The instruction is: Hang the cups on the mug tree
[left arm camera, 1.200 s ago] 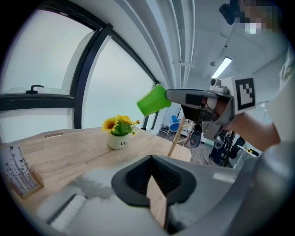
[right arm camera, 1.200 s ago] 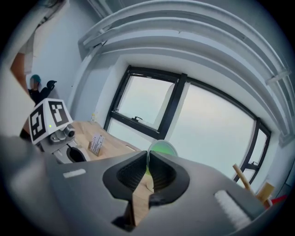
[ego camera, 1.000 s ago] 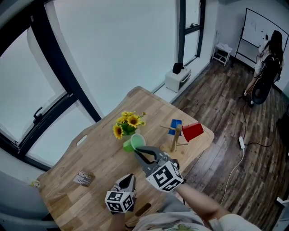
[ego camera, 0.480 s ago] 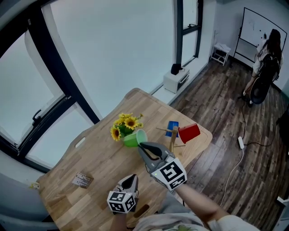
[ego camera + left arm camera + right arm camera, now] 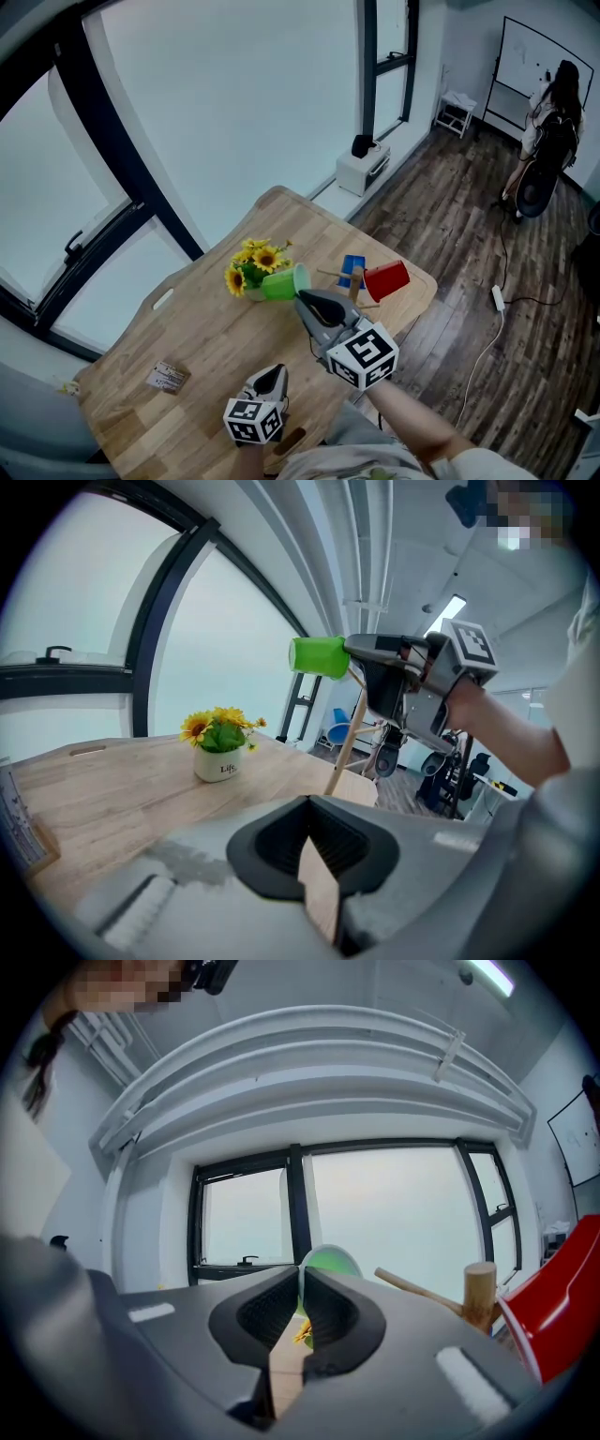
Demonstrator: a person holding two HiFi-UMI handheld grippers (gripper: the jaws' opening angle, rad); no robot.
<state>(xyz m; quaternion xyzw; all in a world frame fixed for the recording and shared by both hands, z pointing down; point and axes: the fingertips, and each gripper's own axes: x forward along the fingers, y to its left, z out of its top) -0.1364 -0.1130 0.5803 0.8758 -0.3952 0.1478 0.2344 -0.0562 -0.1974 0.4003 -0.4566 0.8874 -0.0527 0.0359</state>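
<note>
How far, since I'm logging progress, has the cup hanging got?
Done: the red cup and the blue cup appear hung on the mug tree. In hand: the right gripper is shut on the green cup, holding it in the air beside the tree. Left: hook the green cup on a bare peg. The left gripper is shut and empty.

Yellow sunflowers (image 5: 248, 262); white pot (image 5: 219, 765); green cup (image 5: 281, 284); red cup (image 5: 385, 279); blue cup (image 5: 352, 268); light wood-grain table (image 5: 206, 328).
</note>
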